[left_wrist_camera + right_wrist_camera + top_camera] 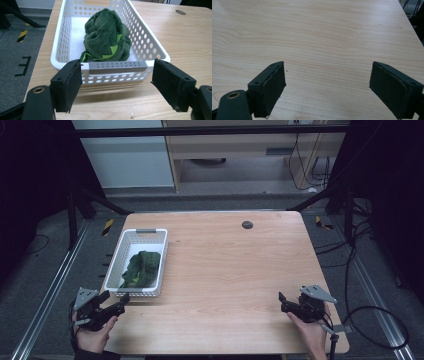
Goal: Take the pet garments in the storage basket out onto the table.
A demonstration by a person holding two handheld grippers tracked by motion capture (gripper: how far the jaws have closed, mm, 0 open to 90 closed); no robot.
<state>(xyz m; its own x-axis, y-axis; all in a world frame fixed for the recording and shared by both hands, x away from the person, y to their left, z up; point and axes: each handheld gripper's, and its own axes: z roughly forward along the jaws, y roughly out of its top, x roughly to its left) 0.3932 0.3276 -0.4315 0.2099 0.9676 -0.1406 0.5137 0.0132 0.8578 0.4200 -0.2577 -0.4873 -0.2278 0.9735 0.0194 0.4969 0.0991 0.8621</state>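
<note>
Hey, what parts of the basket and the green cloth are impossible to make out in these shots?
- Basket floor under the green cloth: covered by the cloth, left gripper view.
- Basket's far end: cut off by the top edge, left gripper view.
- Cloth's light green patch: mostly folded under; too small in the high view.
- Left gripper: its open jaws hide the basket's near corners.

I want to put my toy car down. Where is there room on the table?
Lots of bare wood lies between the white basket and the right gripper, up to the dark round cap. The left side is crowded: the basket holds a green towel, with the left gripper close.
</note>
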